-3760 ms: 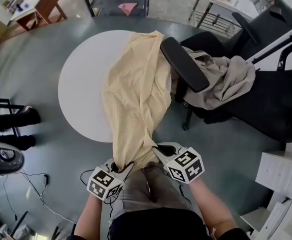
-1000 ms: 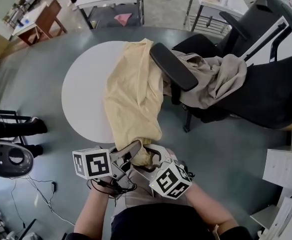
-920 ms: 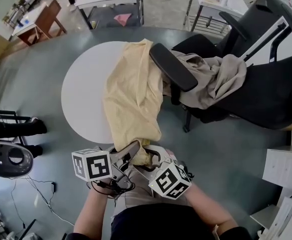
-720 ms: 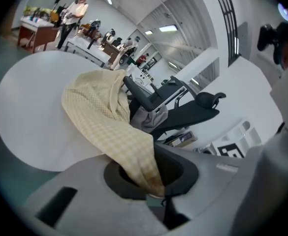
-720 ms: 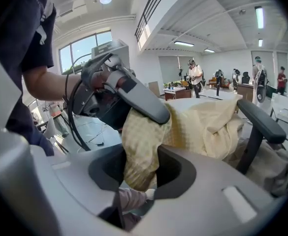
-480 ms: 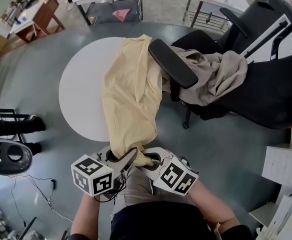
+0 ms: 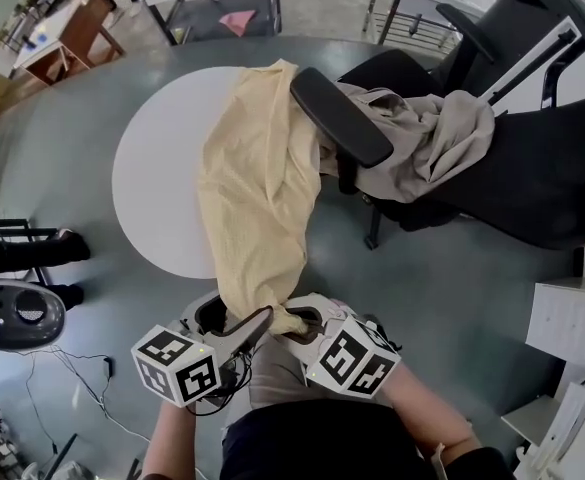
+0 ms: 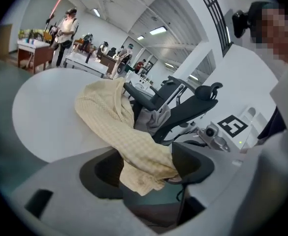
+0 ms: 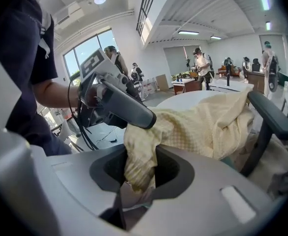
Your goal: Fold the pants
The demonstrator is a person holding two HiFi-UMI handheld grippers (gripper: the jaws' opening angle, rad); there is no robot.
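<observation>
The pants (image 7: 257, 198) you're working with are pale yellow cloth with a fine waffle-like weave. They look matt and slightly rough, and they crumple softly where they bunch. Under them, the round table (image 7: 152, 168) has a smooth, white, matt top with no visible grain. Beside it, the office chair's armrest (image 7: 340, 118) is a black pad, smooth with a dull sheen. The garment (image 7: 432, 148) heaped on the chair is beige cloth, finer and smoother than your pants, matt and heavily creased. The floor (image 7: 452, 268) is grey, smooth and faintly glossy.

1 yellow pants (image 7: 257, 188); 1 round white table (image 7: 157, 168); 1 black chair (image 7: 532, 183); 1 beige garment (image 7: 427, 153)
</observation>
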